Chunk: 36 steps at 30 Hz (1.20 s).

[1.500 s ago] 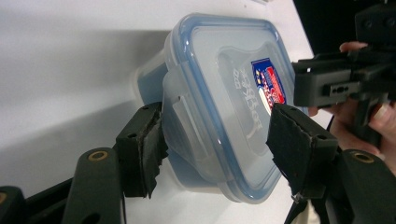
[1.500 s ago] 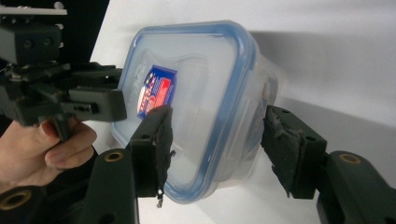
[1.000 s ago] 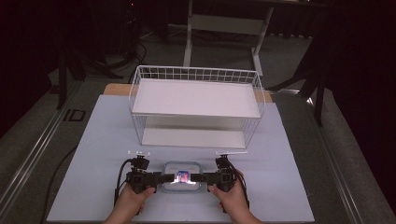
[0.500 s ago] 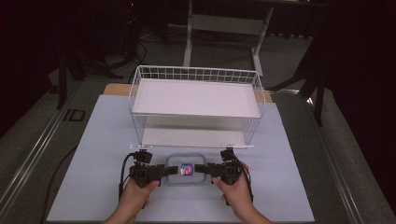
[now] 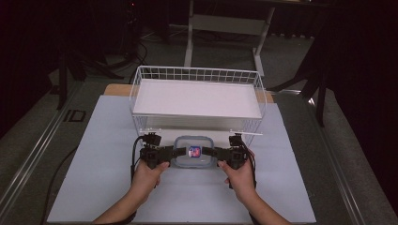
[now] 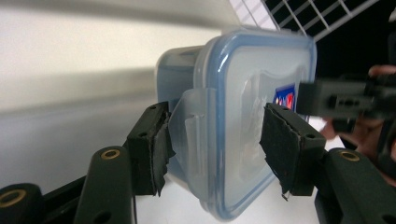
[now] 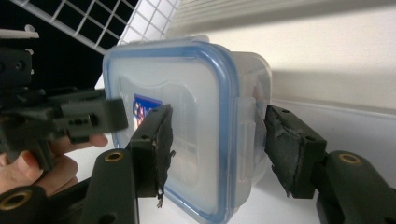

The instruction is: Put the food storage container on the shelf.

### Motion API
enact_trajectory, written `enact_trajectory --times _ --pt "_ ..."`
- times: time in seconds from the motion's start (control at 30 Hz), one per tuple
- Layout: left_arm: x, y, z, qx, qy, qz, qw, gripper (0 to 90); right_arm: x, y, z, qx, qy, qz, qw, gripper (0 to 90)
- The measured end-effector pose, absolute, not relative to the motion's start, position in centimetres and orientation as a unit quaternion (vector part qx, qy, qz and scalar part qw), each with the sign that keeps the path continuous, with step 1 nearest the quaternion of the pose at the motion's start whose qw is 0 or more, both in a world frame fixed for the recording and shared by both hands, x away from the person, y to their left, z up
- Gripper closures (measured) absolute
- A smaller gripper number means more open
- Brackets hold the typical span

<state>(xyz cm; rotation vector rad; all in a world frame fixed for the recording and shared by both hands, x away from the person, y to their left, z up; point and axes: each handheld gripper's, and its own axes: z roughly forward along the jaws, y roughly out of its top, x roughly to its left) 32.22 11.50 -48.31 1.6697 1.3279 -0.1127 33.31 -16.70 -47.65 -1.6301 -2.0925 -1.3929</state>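
While I carry the lidded plastic container (image 5: 193, 152) between my two grippers, in the lower middle of the high view just in front of the wire rack (image 5: 197, 101), the main risk is that it slips or twists. Each grip is on a narrow end of a smooth box, over a hinged lid clasp, so uneven pressure from one hand could tilt it, pop a clasp loose, or let the box swing down onto the white table mat (image 5: 94, 164). If I mean to slide it under the rack's upper shelf, the lid or a jaw could also catch on the front wire edge, which sits just beyond the box.

My left gripper (image 6: 212, 149) is clamped on the box's left end: in the left gripper view one pad (image 6: 156, 149) presses on the clear clasp at the side wall, and the other pad (image 6: 280, 140) lies flat on the lid near the blue label (image 6: 284, 97). The jaws stand a box-depth apart, closed as far as the box allows.

My right gripper (image 7: 219, 149) mirrors this at the right end: one pad (image 7: 161, 147) is on the lid beside the label, while the other pad (image 7: 285, 149) sits against the clasp side, though I cannot tell how firmly it presses. Both grippers are grasping the container, neither released.
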Motion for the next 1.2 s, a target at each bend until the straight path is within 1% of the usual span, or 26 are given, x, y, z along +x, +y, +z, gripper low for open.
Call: enact_trajectory --times 0.17,0.27,0.4,0.53,0.57,0.67,0.87,0.97,1.07,1.1,1.13,1.2 --pt "33.7 11.4 -49.0 0.683 0.545 -0.035 0.486 44.4 34.3 -16.4 -48.7 -0.547 -0.698 -0.459 0.065 42.6" --pt "34.5 11.3 -49.5 0.673 0.554 -0.039 0.487 44.3 35.1 -16.5 -49.1 -0.554 -0.691 -0.46 0.064 42.4" --pt "35.4 11.6 -50.1 0.669 0.546 -0.033 0.503 44.3 36.0 -16.2 -49.3 -0.551 -0.691 -0.465 0.043 42.2" --pt "36.0 11.3 -50.7 0.677 0.542 -0.027 0.497 44.0 36.8 -16.1 -49.2 -0.552 -0.687 -0.472 0.028 41.6" --pt "36.1 11.2 -50.9 0.679 0.541 -0.026 0.496 43.9 37.1 -16.1 -49.4 -0.547 -0.688 -0.478 0.017 41.4" --pt "36.4 11.2 -51.8 0.676 0.542 -0.033 0.498 43.7 37.6 -16.1 -49.8 -0.548 -0.686 -0.478 0.006 41.4" --pt "36.7 11.1 -52.0 0.675 0.537 -0.024 0.506 43.8 38.1 -16.3 -50.4 -0.553 -0.675 -0.487 0.009 41.1" --pt "36.9 11.2 -52.1 0.67 0.533 -0.018 0.516 43.6 38.2 -16.3 -50.4 -0.553 -0.674 -0.489 0.0 40.5" --pt "37.1 11.2 -52.3 0.665 0.533 -0.016 0.523 43.3 38.2 -16.0 -50.3 -0.545 -0.683 -0.486 -0.025 39.8" --pt "37.1 11.1 -52.4 0.669 0.528 -0.012 0.523 42.1 38.1 -15.9 -50.2 -0.539 -0.689 -0.483 -0.041 42.3" --pt "37.2 11.0 -52.4 0.672 0.524 -0.006 0.523 40.6 38.0 -15.7 -50.0 -0.537 -0.694 -0.478 -0.048 43.4" --pt "37.2 10.9 -52.4 0.673 0.521 0.002 0.524 38.9 37.9 -15.2 -49.8 -0.527 -0.707 -0.467 -0.069 42.0"
